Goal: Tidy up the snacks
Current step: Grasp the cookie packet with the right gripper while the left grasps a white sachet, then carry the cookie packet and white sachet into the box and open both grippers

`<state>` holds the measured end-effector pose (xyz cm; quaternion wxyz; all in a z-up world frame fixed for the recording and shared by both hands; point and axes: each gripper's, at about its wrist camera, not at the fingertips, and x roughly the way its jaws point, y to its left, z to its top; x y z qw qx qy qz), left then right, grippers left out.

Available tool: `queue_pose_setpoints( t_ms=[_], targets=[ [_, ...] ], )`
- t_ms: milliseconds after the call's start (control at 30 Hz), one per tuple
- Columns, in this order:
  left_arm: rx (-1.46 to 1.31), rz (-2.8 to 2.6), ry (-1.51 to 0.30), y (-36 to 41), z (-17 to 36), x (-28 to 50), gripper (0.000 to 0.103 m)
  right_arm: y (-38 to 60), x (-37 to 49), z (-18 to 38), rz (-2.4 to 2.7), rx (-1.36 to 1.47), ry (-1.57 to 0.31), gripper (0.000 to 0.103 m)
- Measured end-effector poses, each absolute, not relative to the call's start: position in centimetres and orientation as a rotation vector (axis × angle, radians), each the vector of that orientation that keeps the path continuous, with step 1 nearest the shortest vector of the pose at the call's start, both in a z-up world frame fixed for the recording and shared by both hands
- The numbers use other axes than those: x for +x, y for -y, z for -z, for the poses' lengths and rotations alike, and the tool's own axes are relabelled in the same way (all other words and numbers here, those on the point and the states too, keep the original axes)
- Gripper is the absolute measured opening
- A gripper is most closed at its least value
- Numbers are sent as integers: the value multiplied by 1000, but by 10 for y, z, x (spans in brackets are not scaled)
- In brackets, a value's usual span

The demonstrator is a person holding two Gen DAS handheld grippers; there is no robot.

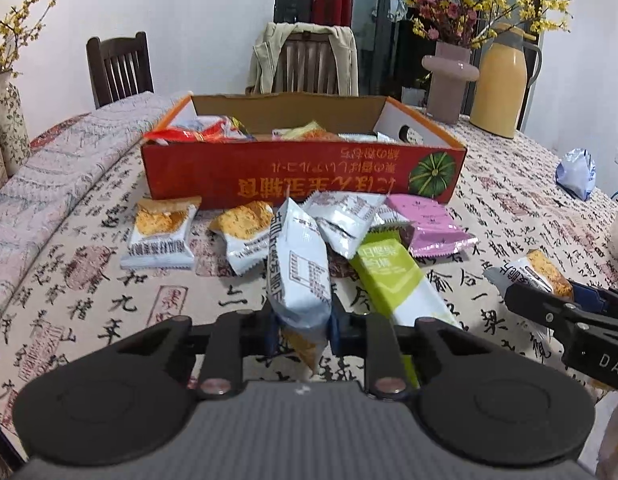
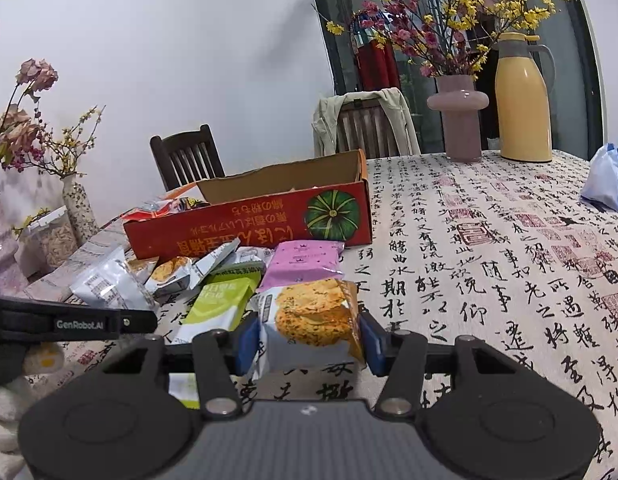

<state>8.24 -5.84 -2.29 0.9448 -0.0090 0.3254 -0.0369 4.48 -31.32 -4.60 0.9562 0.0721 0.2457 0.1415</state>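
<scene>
1. Blue pads of the left gripper (image 1: 301, 326) clamp a white packet (image 1: 299, 276) by its lower part; the packet stands upright between the fingers, lifted off the cloth (image 1: 89, 292).
2. The right gripper (image 2: 309, 344) is closed on a biscuit packet (image 2: 309, 316), its blue pads pressing both sides; the cookie picture faces the camera.
3. In the left view the right gripper shows at the right edge, well apart from the left one, with the same packet (image 1: 537, 276) in its grip.
4. A red box (image 1: 301, 172) sits open on the table beyond the loose snacks, printed with a green pumpkin; several wrapped snacks already lie inside it.
5. Just before the box lie two biscuit packs (image 1: 163, 236), a silver pack (image 1: 345, 220), a pink pack (image 1: 433, 228) and a green pack (image 1: 393, 284), partly overlapping.
6. The green pack lies just beside the held white packet, on its right.
7. Behind the box stand a pink vase (image 1: 449, 80) and a yellow jug (image 1: 501, 84); a blue-white bag (image 1: 577, 174) lies far right.
</scene>
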Motion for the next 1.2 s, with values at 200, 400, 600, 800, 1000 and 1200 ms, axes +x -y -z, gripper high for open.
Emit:
queue_pose_setpoints(
  t_ms=[200,400,600,800,1000,1200],
  targets=[
    [-17,74,-587,52,2,83,24,306,51,31,-286,118,-461,51],
    [-10,68,-516,50,-23,96,24,294,69,9,-290,91,-406,51],
    [3,57,-449,48,-47,118,24,283,94,-13,-283,65,-357,51],
    [-5,42,-412,45,-64,147,24,273,126,-33,-271,50,-319,52],
    [-24,19,-415,37,-71,181,24,259,162,-46,-266,29,-312,52],
    [-34,-16,-430,30,-65,218,24,248,205,-42,-236,17,-349,52]
  ],
)
